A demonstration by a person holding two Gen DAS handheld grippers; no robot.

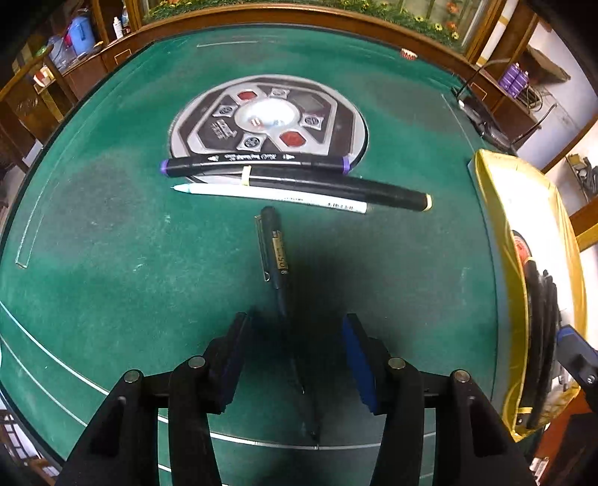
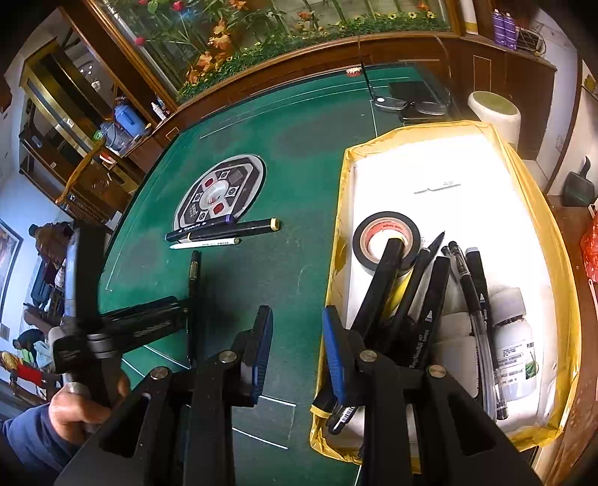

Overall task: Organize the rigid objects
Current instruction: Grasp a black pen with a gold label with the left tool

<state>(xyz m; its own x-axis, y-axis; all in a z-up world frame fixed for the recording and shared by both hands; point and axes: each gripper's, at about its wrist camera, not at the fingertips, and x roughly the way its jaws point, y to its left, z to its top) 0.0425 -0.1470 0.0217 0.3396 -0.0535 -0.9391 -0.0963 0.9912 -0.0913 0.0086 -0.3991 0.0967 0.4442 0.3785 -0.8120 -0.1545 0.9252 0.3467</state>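
Observation:
A black gel pen lies on the green felt and runs back between the fingers of my left gripper. The blue pads stand open on either side without touching it. Beyond it lie a white pen, a black pen with cream ends and a black marker with purple ends. In the right wrist view my right gripper is open with nothing in the gap, beside the left wall of a yellow-rimmed white box. The box holds a tape roll, several pens and a white bottle. The left gripper appears there over the gel pen.
A round grey panel is set into the middle of the felt. A wooden rim bounds the table. A person's hand holds the left gripper. Glasses and a dark case lie at the far edge behind the box.

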